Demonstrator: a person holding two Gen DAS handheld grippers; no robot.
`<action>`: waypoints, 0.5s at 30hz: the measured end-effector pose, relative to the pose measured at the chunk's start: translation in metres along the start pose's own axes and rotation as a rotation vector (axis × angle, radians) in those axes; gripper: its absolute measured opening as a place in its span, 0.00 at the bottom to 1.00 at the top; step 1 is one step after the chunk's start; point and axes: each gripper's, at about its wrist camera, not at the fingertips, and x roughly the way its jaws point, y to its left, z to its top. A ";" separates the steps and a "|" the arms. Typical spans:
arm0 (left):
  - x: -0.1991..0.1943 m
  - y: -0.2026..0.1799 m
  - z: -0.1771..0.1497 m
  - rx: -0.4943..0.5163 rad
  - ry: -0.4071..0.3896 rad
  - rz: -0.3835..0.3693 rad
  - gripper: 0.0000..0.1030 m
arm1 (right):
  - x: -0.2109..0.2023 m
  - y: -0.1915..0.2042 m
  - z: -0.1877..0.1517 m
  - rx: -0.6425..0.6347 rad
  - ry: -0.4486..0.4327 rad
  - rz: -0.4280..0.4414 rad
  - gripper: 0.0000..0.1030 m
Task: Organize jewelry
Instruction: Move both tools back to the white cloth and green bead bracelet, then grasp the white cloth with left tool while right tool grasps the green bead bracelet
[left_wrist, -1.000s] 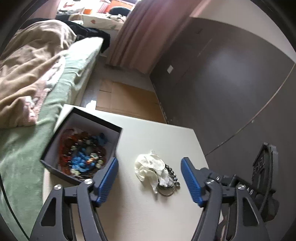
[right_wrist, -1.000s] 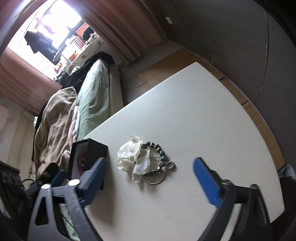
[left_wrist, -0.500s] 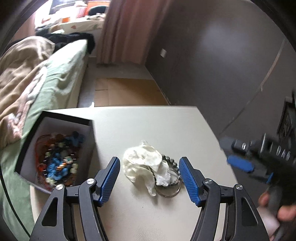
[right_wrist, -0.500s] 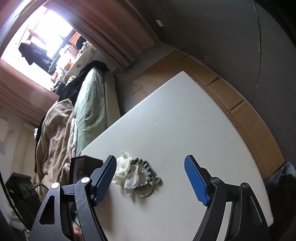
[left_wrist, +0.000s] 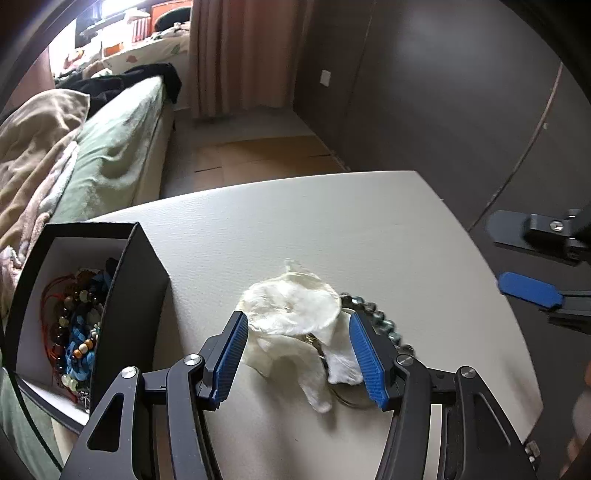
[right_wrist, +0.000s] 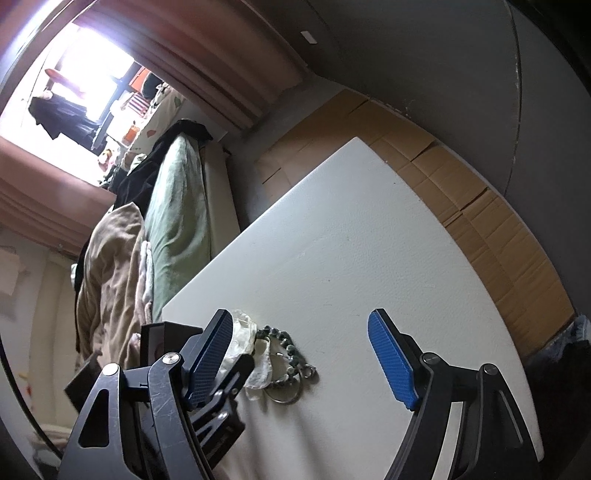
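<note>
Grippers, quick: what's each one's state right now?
Left gripper: open, jaws just been closing around the white shell piece, pads not yet pressing.
Right gripper: open, holding nothing.

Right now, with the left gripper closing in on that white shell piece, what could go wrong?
The left gripper has been closing, its jaws straddling the shell pieces without pressing yet. The thin shells might crack if pinched. The beaded bracelet and metal ring lie tangled underneath, so lifting could drag them along or drop them short of the black box.

Left gripper (left_wrist: 297, 354): angled down, jaws apart, just been closing.
Right gripper (right_wrist: 301, 354): angled down, jaws wide, nothing gripped.
</note>
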 end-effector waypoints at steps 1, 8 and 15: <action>0.001 0.002 0.000 -0.003 -0.001 0.003 0.50 | 0.000 0.000 0.000 0.001 0.001 0.001 0.74; -0.004 0.021 0.002 -0.074 -0.020 -0.039 0.01 | 0.007 0.001 0.000 -0.002 0.014 -0.009 0.74; -0.035 0.041 0.006 -0.169 -0.070 -0.129 0.01 | 0.016 0.010 -0.010 -0.039 0.037 -0.020 0.74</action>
